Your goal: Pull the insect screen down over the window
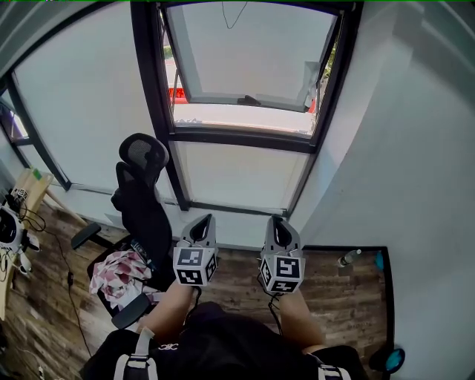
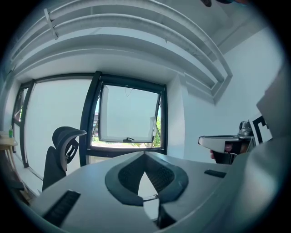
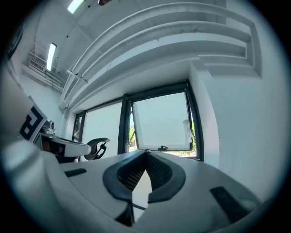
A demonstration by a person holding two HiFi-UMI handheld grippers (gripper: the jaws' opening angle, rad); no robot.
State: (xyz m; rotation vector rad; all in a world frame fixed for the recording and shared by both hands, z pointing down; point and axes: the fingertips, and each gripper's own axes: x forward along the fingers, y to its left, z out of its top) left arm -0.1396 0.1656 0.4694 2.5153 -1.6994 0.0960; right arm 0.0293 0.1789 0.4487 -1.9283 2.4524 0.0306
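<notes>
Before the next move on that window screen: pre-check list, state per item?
1. Left gripper free: ok, fingers shut, nothing between them.
2. Right gripper free: ok, shut and empty.
3. Fingers parted for a grasp: not ok, both pairs are shut.
4. Pull point found: cannot tell. A thin cord hangs at the top of the window, but the screen itself can't be made out.
5. Screen down: not ok. Nothing is seen across the opening, and the sash is tilted open.
6. Approach path: ok, the office chair stands left of the window, apart from both grippers.
</notes>
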